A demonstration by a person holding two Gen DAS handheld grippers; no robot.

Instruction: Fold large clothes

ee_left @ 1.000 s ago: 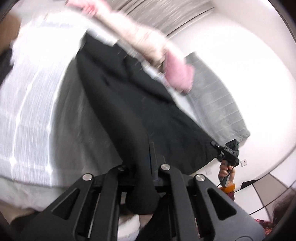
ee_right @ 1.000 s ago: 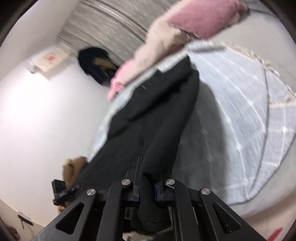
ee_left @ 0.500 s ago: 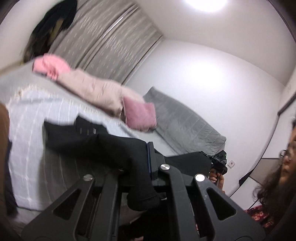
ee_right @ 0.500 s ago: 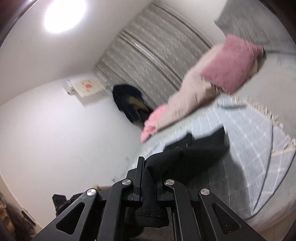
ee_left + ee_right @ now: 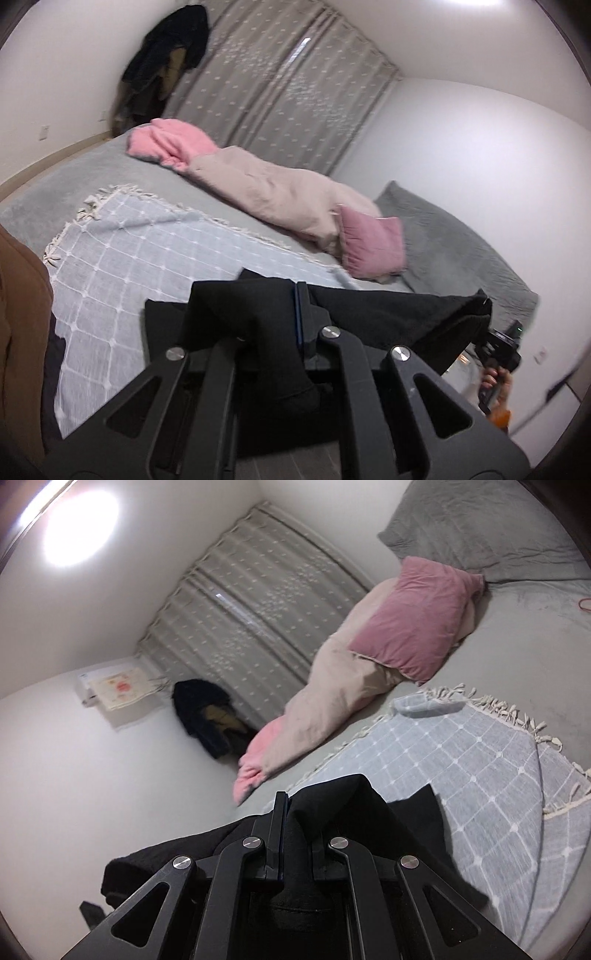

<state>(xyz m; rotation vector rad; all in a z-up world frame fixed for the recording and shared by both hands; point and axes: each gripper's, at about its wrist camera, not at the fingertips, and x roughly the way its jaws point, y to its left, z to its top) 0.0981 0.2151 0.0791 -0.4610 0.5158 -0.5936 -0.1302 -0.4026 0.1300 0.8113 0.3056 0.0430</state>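
The black garment is pinched at one end by the left tongs and at the other by the right tongs. It is stretched between them along the bed's near edge, above the checked blanket, both hands equally near.

A large black garment of soft, matte cloth was held stretched out above a bed, pinched at two ends; its middle ran nearly taut, and loose folds hung over a checked blanket
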